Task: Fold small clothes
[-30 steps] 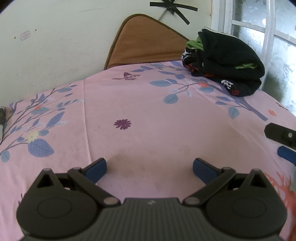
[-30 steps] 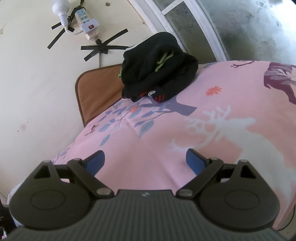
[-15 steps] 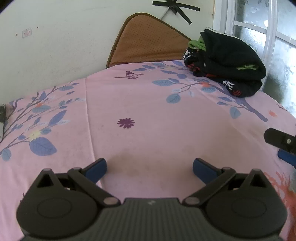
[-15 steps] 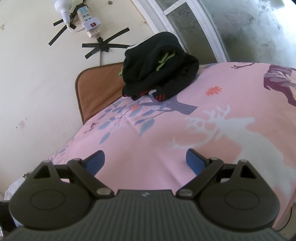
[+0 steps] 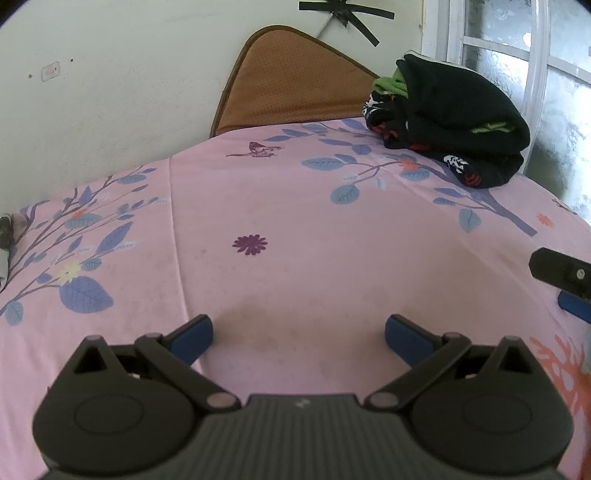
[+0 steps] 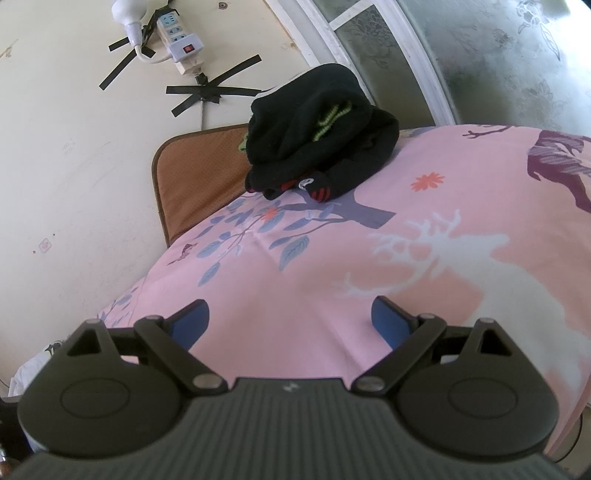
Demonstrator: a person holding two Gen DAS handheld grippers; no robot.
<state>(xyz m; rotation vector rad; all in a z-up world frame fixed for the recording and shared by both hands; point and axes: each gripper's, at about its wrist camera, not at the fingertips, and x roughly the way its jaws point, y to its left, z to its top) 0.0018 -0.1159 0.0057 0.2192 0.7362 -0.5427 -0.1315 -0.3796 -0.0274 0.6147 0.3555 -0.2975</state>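
A stack of dark folded clothes point(image 5: 454, 122) with green and red trim rests at the far right corner of the pink floral bed sheet point(image 5: 295, 229), by the window. The same clothes stack point(image 6: 317, 136) lies far ahead in the right wrist view. My left gripper point(image 5: 298, 334) hovers open over bare sheet, nothing between its blue pads. My right gripper point(image 6: 290, 320) is also open and empty above the sheet point(image 6: 369, 277). One finger of the right gripper point(image 5: 565, 280) shows at the right edge of the left wrist view.
A brown mat point(image 5: 295, 81) leans against the cream wall behind the bed. A power strip point(image 6: 179, 35) is taped to the wall. A frosted window point(image 6: 480, 55) runs along the right. Patterned fabric point(image 5: 5, 236) peeks in at the far left edge.
Both grippers stay open and have barely moved. The views shift slightly, with the clothes stack and wall sitting a little lower and to the right in frame.
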